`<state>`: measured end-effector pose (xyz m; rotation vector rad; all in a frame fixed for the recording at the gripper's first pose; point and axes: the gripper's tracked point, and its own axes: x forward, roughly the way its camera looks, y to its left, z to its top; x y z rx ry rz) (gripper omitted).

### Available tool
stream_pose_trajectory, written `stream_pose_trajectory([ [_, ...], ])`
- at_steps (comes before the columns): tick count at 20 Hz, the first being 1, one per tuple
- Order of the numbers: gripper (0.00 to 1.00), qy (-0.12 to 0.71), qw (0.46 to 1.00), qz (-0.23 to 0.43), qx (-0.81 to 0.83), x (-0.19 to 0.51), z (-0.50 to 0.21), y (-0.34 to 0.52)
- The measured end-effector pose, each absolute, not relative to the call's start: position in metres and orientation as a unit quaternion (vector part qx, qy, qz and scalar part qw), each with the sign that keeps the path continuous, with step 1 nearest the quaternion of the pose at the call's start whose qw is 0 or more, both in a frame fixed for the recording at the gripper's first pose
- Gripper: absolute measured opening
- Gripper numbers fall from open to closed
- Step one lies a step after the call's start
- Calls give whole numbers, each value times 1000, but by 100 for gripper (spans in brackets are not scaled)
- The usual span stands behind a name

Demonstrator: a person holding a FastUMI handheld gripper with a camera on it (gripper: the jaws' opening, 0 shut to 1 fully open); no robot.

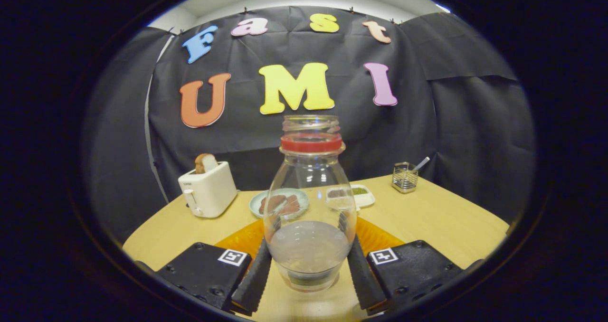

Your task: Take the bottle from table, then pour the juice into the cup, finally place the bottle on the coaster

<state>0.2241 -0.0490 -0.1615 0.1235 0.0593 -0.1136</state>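
bottle of clear plastic with a red neck ring and an open mouth (309, 203) stands upright between the fingers of the tool (308, 260), partly filled with pale liquid in its lower part. both fingers press against its sides, so the tool is clamped on it. its base looks to rest on the light wooden surface (437, 222), though contact is hard to judge. just beyond the bottle lies an orange coaster (375, 236), its edges showing either side of the bottle. farther back sit a pale round plate with brown food (280, 203), a white rectangular dish (361, 196), a white toaster holding a slice of bread (208, 189), and a small wire-mesh holder (404, 177).
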Motion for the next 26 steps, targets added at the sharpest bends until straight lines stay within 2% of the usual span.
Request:
stream_pose_trajectory([
  [11, 80, 51, 997, -42, 31, 261, -206, -52],
  [23, 86, 55, 997, -32, 30, 258, -214, -50],
  [26, 99, 46, 998, -29, 35, 249, -203, -50],
])
